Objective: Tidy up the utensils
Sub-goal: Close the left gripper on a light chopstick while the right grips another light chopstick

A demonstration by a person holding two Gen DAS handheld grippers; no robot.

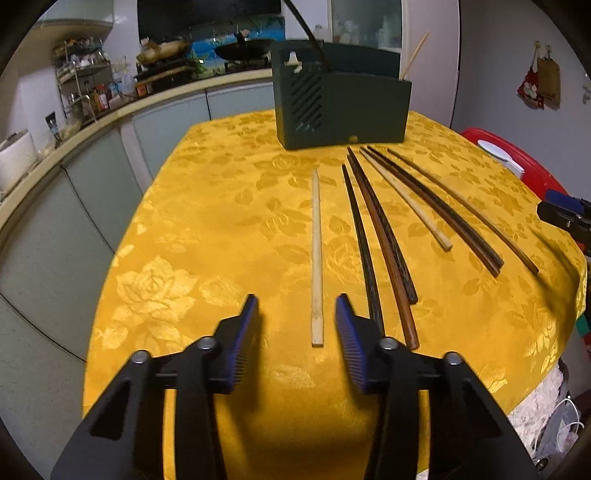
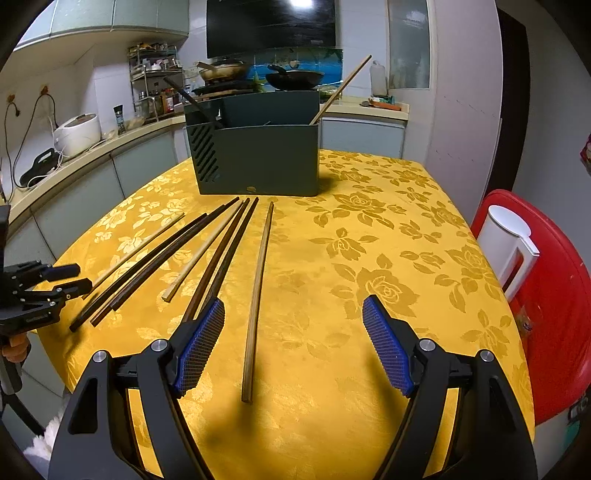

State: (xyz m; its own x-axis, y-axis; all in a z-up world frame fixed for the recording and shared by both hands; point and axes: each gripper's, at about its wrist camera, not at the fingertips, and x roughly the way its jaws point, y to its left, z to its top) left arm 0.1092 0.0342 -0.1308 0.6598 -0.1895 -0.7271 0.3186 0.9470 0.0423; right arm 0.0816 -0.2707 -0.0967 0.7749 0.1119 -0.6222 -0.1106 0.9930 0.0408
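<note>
Several chopsticks lie side by side on the yellow flowered tablecloth (image 1: 192,221), in front of a dark green utensil holder (image 1: 340,107) (image 2: 255,158). The holder has a dark stick (image 1: 306,29) and a pale stick (image 1: 415,55) standing in it. My left gripper (image 1: 297,314) hangs low over the near end of a pale chopstick (image 1: 316,254). Its jaws are open with that end between them, and the pads do not touch it. My right gripper (image 2: 293,306) stands wide open over a brown chopstick (image 2: 258,288), which lies nearer its left finger (image 2: 207,332), untouched.
A red round thing (image 2: 554,314) with a white container (image 2: 509,243) on it stands off the table's right edge. A kitchen counter (image 2: 92,147) curves along the left and back with a rice cooker (image 2: 77,133), a spice rack and pans. The other chopsticks (image 1: 388,236) lie between the grippers.
</note>
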